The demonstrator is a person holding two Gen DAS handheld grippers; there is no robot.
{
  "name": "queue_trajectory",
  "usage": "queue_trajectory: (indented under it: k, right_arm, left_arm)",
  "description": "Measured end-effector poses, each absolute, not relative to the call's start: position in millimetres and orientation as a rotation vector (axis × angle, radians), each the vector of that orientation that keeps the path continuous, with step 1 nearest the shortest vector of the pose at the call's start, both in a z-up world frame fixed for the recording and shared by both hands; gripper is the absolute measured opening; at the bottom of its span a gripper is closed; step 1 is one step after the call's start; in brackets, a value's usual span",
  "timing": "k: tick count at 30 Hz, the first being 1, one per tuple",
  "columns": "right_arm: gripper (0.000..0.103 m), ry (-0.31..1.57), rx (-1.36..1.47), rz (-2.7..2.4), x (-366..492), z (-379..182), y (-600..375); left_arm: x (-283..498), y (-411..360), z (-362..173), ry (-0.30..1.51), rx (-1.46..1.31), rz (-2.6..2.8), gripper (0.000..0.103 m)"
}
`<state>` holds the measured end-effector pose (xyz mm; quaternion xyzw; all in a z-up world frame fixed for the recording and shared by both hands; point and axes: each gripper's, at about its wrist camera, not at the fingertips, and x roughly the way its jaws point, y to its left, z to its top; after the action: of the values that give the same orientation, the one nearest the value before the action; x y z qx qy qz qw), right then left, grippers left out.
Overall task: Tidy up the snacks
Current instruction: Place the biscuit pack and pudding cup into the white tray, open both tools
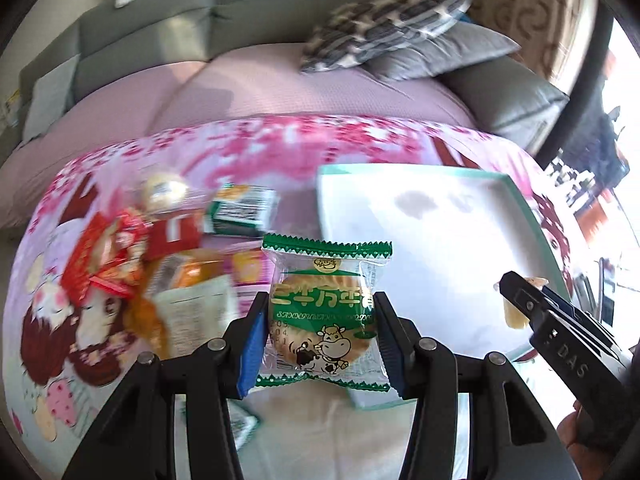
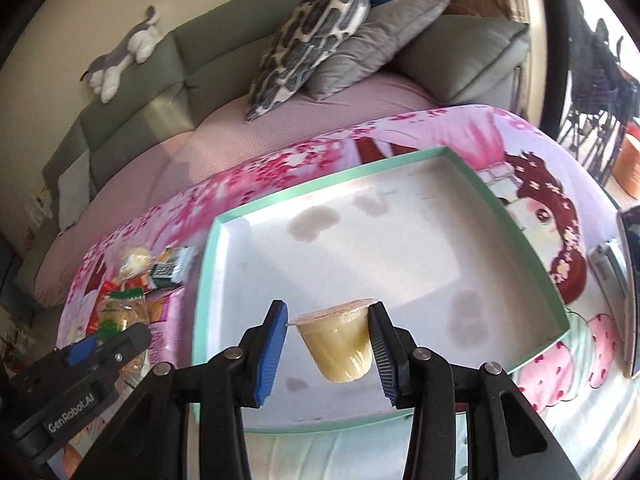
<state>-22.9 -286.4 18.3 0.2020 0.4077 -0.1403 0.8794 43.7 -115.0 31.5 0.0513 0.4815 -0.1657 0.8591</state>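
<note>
The snack pile (image 1: 160, 248) is motion-blurred, its labels unreadable; a phone, perhaps (image 2: 630, 288), is cut off.

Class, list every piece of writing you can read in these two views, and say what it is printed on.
"DAS": right gripper, on its body.
"GenRobot.AI": left gripper, on its body.
Green snack packet: large Chinese characters and Latin line, too blurred; digits partly legible.
Snack pile: print too blurred.
Jelly cup: no legible text.

Left gripper (image 1: 320, 336) clamped on green-wrapped cake packet (image 1: 326, 312), centre. Snack pile (image 1: 160, 248) at 9 o'clock. Mint-rimmed tray (image 1: 532, 216) at 2 o'clock; right gripper (image 1: 516, 300) at 3, gripping jelly cup (image 1: 516, 318).
</note>
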Motion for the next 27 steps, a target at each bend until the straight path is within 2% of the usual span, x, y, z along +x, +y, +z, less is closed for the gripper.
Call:
queue_trajectory:
  k: [7,15,16,19,20,22,24,26,27]
  right_arm:
    - [0.045,0.882,0.435,-0.375,-25,4,-314]
    - [0.045,0.966,0.453,-0.390,-18,-18,-318]
    - [0.045,0.968,0.447,-0.392,-18,-18,-317]
    - [0.046,0.975,0.433,-0.400,-17,-18,-315]
    - [0.046,0.978,0.429,-0.402,-16,-18,-315]
    - [0.057,0.987,0.418,-0.411,-14,-18,-315]
    - [0.063,0.990,0.412,-0.415,-14,-19,-314]
    - [0.065,0.987,0.408,-0.413,-14,-18,-314]
    - [0.071,0.985,0.403,-0.413,-14,-17,-313]
  left_arm:
    - [37,-170,11,1.022,0.196,-0.449,0.052]
    - [35,-176,-6,1.043,0.229,-0.449,0.053]
    - [36,-174,-7,1.049,0.225,-0.445,0.055]
    - [38,-167,-8,1.058,0.214,-0.430,0.075]
    - [38,-165,-7,1.057,0.211,-0.425,0.077]
    - [40,-160,-6,1.056,0.209,-0.402,0.079]
    - [43,-153,-5,1.059,0.203,-0.370,0.083]
    - [47,-143,-4,1.065,0.184,-0.334,0.086]
    - [49,-138,-3,1.066,0.171,-0.319,0.087]
